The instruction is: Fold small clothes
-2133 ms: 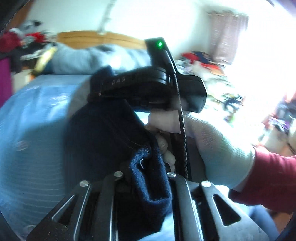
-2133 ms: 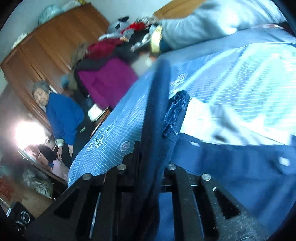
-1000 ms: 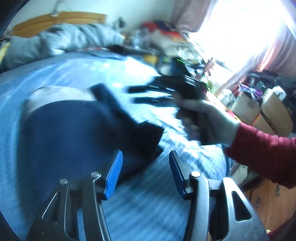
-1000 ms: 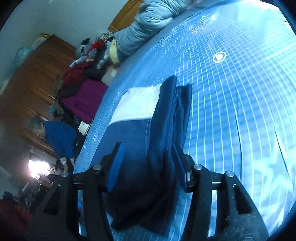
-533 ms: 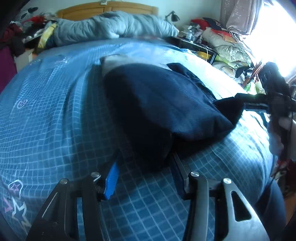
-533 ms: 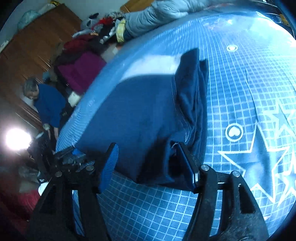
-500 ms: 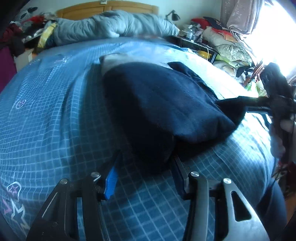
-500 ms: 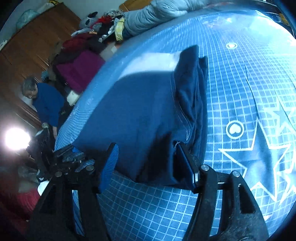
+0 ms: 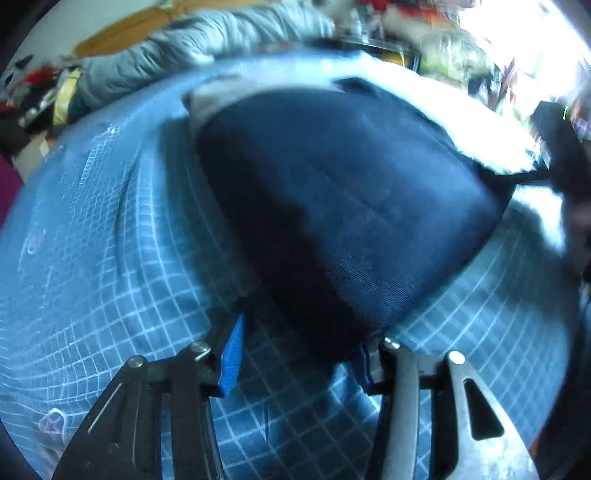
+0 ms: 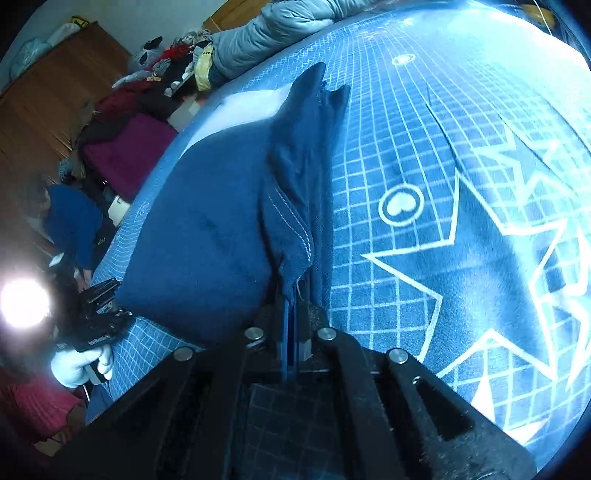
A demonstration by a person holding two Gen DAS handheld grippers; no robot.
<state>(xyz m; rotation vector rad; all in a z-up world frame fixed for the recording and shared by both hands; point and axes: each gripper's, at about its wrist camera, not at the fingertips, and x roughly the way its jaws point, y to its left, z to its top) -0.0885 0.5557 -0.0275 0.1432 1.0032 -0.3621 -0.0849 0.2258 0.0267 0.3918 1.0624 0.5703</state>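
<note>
Now the left gripper stands wide open, its blue pads either side of the near corner of the navy garment, which lies folded on the blue grid bedspread. Beside that garment's opposite corner, the right gripper is clamped tight on the stitched edge.

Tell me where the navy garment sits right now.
The navy garment lies on the blue grid bedspread, its near corner between the right gripper's shut fingers, below the grey duvet.

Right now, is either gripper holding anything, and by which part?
The right gripper pinches the dark navy folded garment at its near stitched corner. The left gripper is open, straddling the near edge.
</note>
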